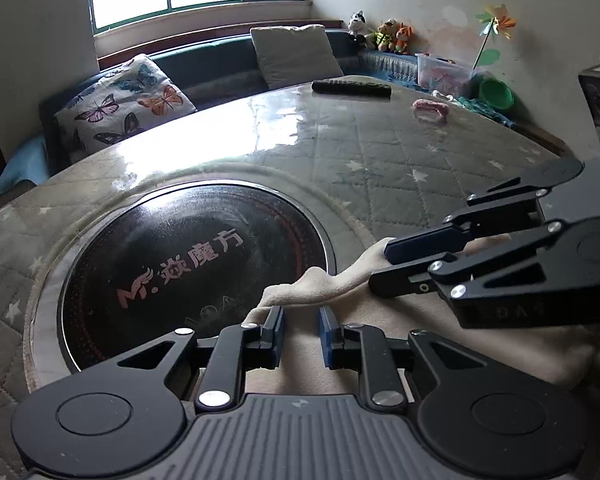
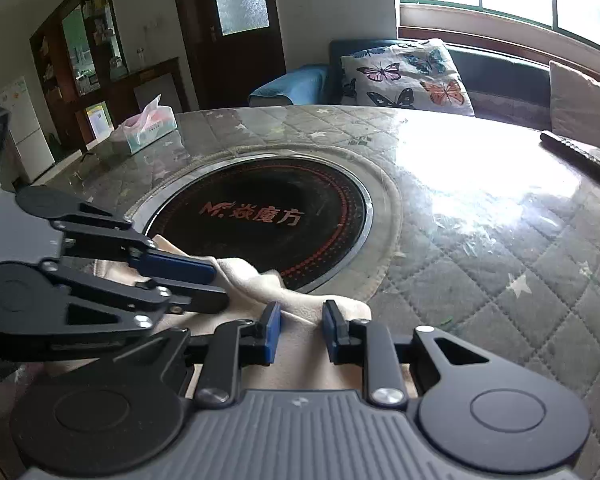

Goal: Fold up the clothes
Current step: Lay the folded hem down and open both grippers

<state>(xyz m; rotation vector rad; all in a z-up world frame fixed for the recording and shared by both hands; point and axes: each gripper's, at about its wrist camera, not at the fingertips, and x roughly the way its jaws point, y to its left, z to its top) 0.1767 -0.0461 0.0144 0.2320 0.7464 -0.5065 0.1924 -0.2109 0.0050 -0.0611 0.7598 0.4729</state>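
Beneath both grippers, the beige cloth [image 1: 300, 284] runs out of frame.

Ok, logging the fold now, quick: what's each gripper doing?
Left gripper: jaws apart, beige cloth between them, not clamped.
Right gripper: jaws apart, same cloth between them.

Left gripper [image 1: 300, 334] agape; right gripper [image 2: 302, 330] agape, adjacent.

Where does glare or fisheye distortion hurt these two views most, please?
Left wrist view: window glare whitens the table cover behind the cooktop; edges bow. Right wrist view: a larger blown-out patch beside the remote; corners vignette black.
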